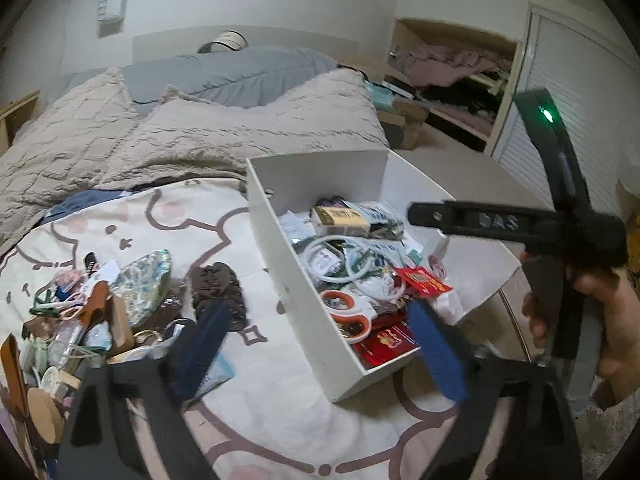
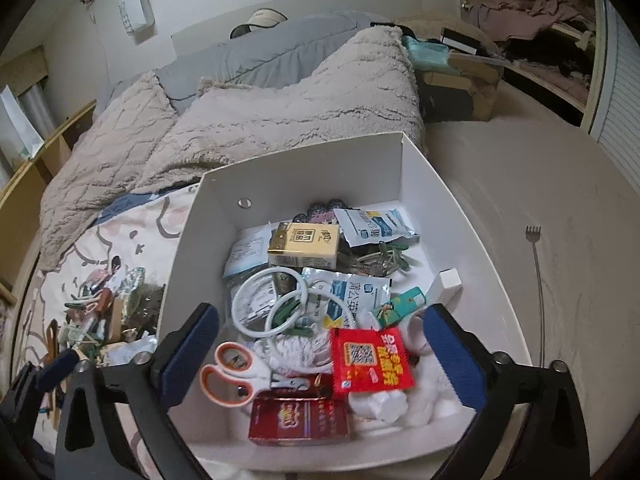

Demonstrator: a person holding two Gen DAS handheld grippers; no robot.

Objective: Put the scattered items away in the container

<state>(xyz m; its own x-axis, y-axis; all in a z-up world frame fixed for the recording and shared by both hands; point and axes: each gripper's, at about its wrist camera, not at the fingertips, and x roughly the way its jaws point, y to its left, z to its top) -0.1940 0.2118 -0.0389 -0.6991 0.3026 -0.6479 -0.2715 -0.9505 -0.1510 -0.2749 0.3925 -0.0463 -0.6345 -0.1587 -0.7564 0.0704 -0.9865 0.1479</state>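
Note:
A white open box [image 1: 280, 248] stands on the cartoon-print bedsheet [image 1: 280, 420]. It holds orange-handled scissors [image 2: 228, 376], a red packet [image 2: 370, 360], a yellow carton [image 2: 304, 244], white rings [image 2: 268, 304] and several sachets. My left gripper [image 1: 320, 352] is open, its blue pads straddling the box's near corner and gripping nothing. To its left lies a scattered pile [image 1: 80, 320] with a floral pouch [image 1: 148, 284] and a dark brown scrunchie [image 1: 216, 284]. My right gripper [image 2: 320, 356] hovers open over the box [image 2: 192, 260], empty.
A beige quilted blanket [image 1: 160, 136] and grey pillows [image 1: 240, 72] lie behind the box. A metal back scratcher [image 2: 538, 280] rests on the bare mattress right of the box. A hand [image 1: 612, 320] holds the other tool at right. An open wardrobe [image 1: 452, 76] stands behind.

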